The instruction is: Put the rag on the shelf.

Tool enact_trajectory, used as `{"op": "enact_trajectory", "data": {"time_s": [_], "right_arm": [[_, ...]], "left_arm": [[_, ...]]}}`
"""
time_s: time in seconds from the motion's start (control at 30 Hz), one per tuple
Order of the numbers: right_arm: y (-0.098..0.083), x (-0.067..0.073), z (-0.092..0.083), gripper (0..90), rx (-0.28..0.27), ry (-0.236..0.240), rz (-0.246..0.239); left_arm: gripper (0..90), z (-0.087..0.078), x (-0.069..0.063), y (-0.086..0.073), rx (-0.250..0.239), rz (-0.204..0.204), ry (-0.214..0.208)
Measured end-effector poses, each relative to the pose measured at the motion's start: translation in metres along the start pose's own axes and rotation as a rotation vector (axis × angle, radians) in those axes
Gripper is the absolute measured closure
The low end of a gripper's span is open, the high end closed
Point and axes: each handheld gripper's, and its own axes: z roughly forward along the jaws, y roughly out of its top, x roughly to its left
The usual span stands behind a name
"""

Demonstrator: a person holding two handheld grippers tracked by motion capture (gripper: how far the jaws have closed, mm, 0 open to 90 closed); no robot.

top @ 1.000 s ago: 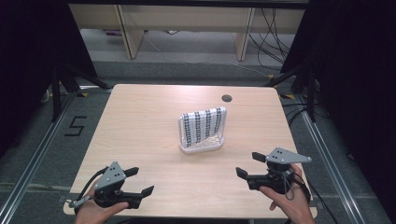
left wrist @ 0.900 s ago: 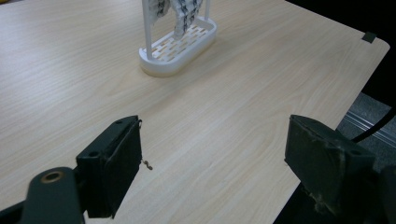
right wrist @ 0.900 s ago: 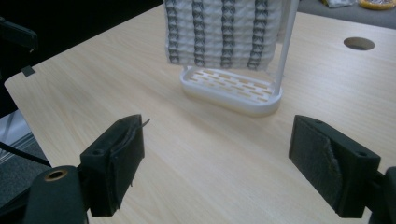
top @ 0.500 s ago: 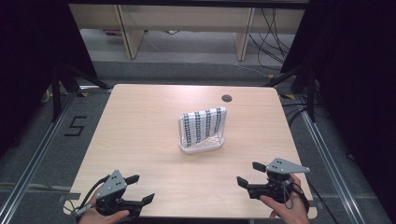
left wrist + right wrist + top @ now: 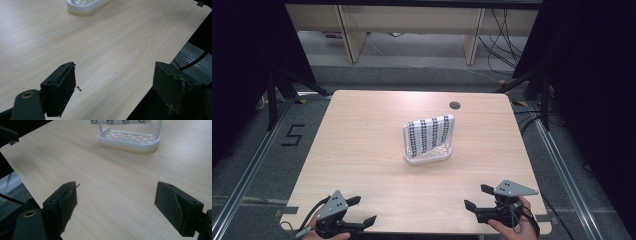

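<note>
- Rack (image 5: 427, 156), white, draped with a striped cloth (image 5: 430, 134), stands at table (image 5: 362, 130) centre.
- Left gripper (image 5: 362, 210), at 7 o'clock from rack, well apart: jaws spread, empty.
- Right gripper (image 5: 478, 197), at 5 o'clock: jaws spread, empty.

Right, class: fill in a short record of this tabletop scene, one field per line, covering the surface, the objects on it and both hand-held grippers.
Surface: wooden table
Centre object: white rack with slotted base
Draped on rack: black-and-white patterned cloth
Table feature: round cable hole near far edge
Left hand-held gripper: open, near front edge, holding nothing
Right hand-held gripper: open, near front edge, holding nothing
</note>
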Motion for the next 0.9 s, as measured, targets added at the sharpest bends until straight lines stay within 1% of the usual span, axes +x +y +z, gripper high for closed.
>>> {"op": "enact_trajectory", "data": {"time_s": [0.03, 0.07, 0.1, 0.13, 0.17, 0.2, 0.23, 0.27, 0.3, 0.33, 0.37, 0.4, 0.43, 0.47, 0.5, 0.53, 0.57, 0.6, 0.63, 0.67, 0.7, 0.73, 0.77, 0.8, 0.83, 0.87, 0.9], "right_arm": [[0.0, 0.0, 0.0, 19.4, 0.0, 0.0, 0.0], [-0.003, 0.0, 0.0, 19.3, 0.01, -0.002, 0.012], [-0.004, -0.001, 0.002, 19.3, -0.003, 0.0, -0.002], [-0.004, -0.001, 0.002, 19.3, -0.003, 0.0, -0.002], [-0.005, 0.0, 0.002, 19.2, 0.003, 0.008, 0.013], [-0.007, -0.001, 0.004, 19.2, 0.0, -0.007, -0.005], [-0.008, 0.001, 0.002, 19.2, 0.029, -0.009, 0.011], [-0.01, -0.001, 0.004, 19.1, 0.022, -0.005, -0.007], [-0.013, -0.001, 0.005, 18.5, 0.035, -0.005, -0.014], [-0.013, -0.001, 0.005, 18.5, 0.035, -0.005, -0.014], [-0.014, 0.002, 0.003, 18.1, 0.064, -0.007, 0.033], [-0.015, -0.001, 0.004, 17.9, 0.05, -0.014, -0.008], [-0.016, 0.0, 0.005, 17.8, 0.046, -0.008, 0.008], [-0.017, -0.001, 0.004, 17.8, 0.06, -0.012, 0.004], [-0.018, -0.002, 0.005, 17.7, 0.058, -0.023, -0.01], [-0.019, -0.002, 0.005, 17.7, 0.056, -0.014, -0.002], [-0.02, -0.001, 0.005, 17.6, 0.061, -0.014, 0.01], [-0.021, -0.003, 0.005, 17.6, 0.066, -0.017, -0.008], [-0.023, -0.002, 0.006, 17.6, 0.071, -0.017, 0.002], [-0.023, -0.002, 0.006, 17.6, 0.071, -0.017, 0.002], [-0.024, -0.001, 0.004, 17.6, 0.083, -0.025, 0.004], [-0.026, -0.004, 0.005, 17.5, 0.079, -0.012, -0.02], [-0.026, -0.004, 0.005, 17.5, 0.079, -0.012, -0.02], [-0.026, -0.004, 0.004, 17.4, 0.091, -0.011, -0.013], [-0.028, -0.002, 0.004, 17.4, 0.095, -0.02, 0.018], [-0.028, -0.002, 0.003, 17.3, 0.099, -0.03, 0.012], [-0.029, -0.003, 0.004, 17.1, 0.095, -0.032, -0.008]], "left_arm": [[18.0, 0.002, 0.0, -0.002, -0.008, -0.002, -0.004], [18.0, 0.001, 0.0, -0.004, 0.015, 0.01, -0.004], [18.0, 0.001, 0.0, -0.004, 0.015, 0.01, -0.004], [18.0, 0.001, 0.0, -0.004, 0.019, 0.012, -0.004], [18.0, 0.002, -0.001, -0.005, 0.015, 0.008, -0.003], [18.0, 0.002, 0.0, -0.006, 0.019, 0.02, -0.006], [18.0, 0.003, -0.001, -0.007, 0.012, 0.013, -0.005], [18.0, 0.003, -0.002, -0.007, 0.011, -0.001, -0.002], [18.0, 0.003, -0.003, -0.008, 0.015, 0.0, -0.001], [18.0, 0.003, -0.002, -0.008, 0.033, 0.019, 0.009], [18.0, 0.004, -0.002, -0.01, 0.025, 0.013, 0.002], [18.0, 0.004, -0.002, -0.011, 0.042, 0.024, 0.01], [18.0, 0.004, -0.003, -0.012, 0.034, 0.014, 0.003], [18.0, 0.005, -0.003, -0.013, 0.034, 0.017, 0.004], [18.0, 0.005, -0.002, -0.014, 0.044, 0.023, -0.004], [18.0, 0.006, -0.004, -0.015, 0.034, 0.0, -0.001], [18.0, 0.006, -0.004, -0.015, 0.048, 0.009, -0.001], [18.0, 0.007, -0.005, -0.016, 0.036, 0.003, -0.001], [18.0, 0.007, -0.005, -0.017, 0.047, 0.011, -0.001], [18.0, 0.007, -0.004, -0.018, 0.055, 0.03, 0.0], [18.0, 0.009, -0.006, -0.019, 0.055, 0.016, 0.003], [18.0, 0.009, -0.006, -0.02, 0.063, 0.032, 0.0], [18.0, 0.009, -0.006, -0.021, 0.071, 0.038, -0.001], [18.0, 0.009, -0.006, -0.021, 0.078, 0.041, -0.001], [18.0, 0.01, -0.005, -0.022, 0.082, 0.055, 0.0], [18.0, 0.01, -0.006, -0.022, 0.09, 0.049, 0.009], [18.0, 0.009, -0.006, -0.022, 0.102, 0.058, 0.001]]}}
